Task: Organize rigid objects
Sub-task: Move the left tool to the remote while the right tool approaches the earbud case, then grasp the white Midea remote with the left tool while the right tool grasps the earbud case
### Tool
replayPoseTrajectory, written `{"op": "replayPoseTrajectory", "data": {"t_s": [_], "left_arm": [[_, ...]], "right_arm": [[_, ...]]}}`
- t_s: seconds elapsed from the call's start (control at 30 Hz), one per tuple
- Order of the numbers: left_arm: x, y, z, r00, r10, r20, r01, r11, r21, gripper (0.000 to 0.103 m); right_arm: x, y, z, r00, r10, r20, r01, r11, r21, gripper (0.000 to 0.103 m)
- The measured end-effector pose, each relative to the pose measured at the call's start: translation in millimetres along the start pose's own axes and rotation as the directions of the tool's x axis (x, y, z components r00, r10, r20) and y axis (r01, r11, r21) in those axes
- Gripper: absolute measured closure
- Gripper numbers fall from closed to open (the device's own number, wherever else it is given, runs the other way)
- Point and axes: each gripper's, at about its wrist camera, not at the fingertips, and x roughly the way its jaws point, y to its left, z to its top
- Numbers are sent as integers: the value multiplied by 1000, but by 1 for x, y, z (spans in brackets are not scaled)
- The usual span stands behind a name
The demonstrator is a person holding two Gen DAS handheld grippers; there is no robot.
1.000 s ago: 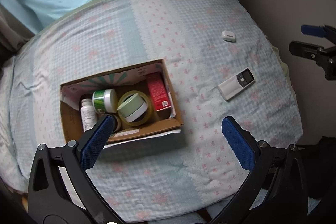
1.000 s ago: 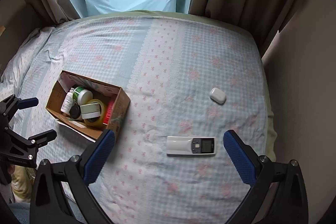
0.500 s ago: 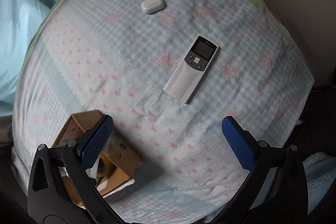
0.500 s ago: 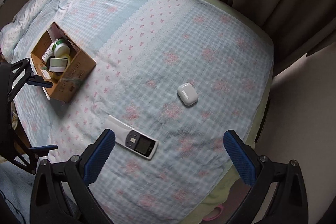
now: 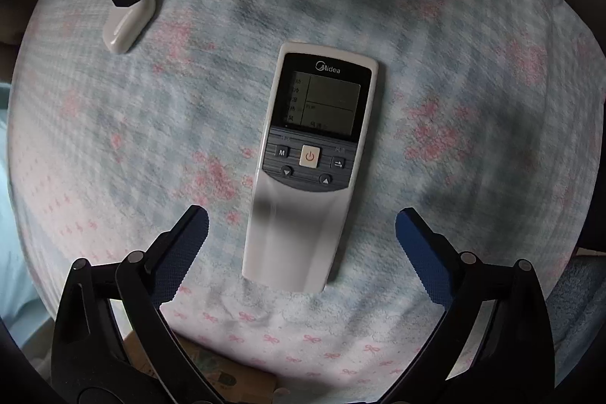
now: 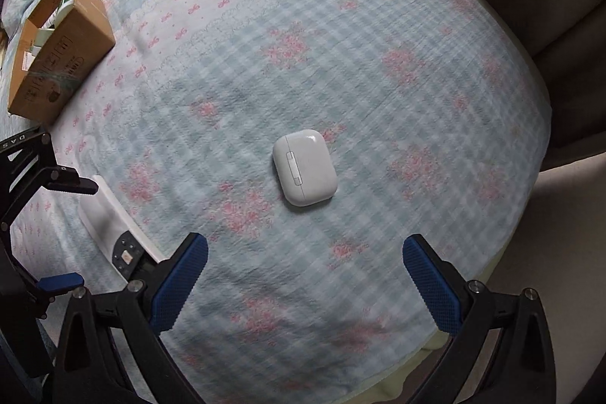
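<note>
The left gripper [image 5: 301, 241] hung directly over the remote control [image 5: 314, 165], jaws spread wide and empty. The remote lay flat on the bed [image 5: 473, 63], screen end pointing away from the camera. Its long axis ran almost straight ahead between the two fingertips, tilted slightly to the right, so closing the jaws would bear on its long sides. The plain lower end sat nearest the jaws.

The right gripper [image 6: 305, 275], also spread and empty, faced the white earbud case [image 6: 305, 173], which lay ahead of its jaws, roughly centred between them and not yet straddled. The cardboard box [image 6: 62, 44] stood well apart, on the left gripper's side. Each gripper was nearer its own object.
</note>
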Motion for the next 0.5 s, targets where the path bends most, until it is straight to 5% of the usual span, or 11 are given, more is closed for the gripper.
{"op": "replayPoseTrajectory", "data": {"t_s": [0.43, 0.5], "left_arm": [[29, -1, 8, 998, -55, -27, 56, 997, 43, 25], [29, -1, 8, 998, -56, -25, 57, 997, 52, 25]], "right_arm": [[55, -9, 15, 999, 43, -28, -45, 998, -47, 8], [60, -9, 18, 998, 53, -39, -56, 997, -54, 19]]}}
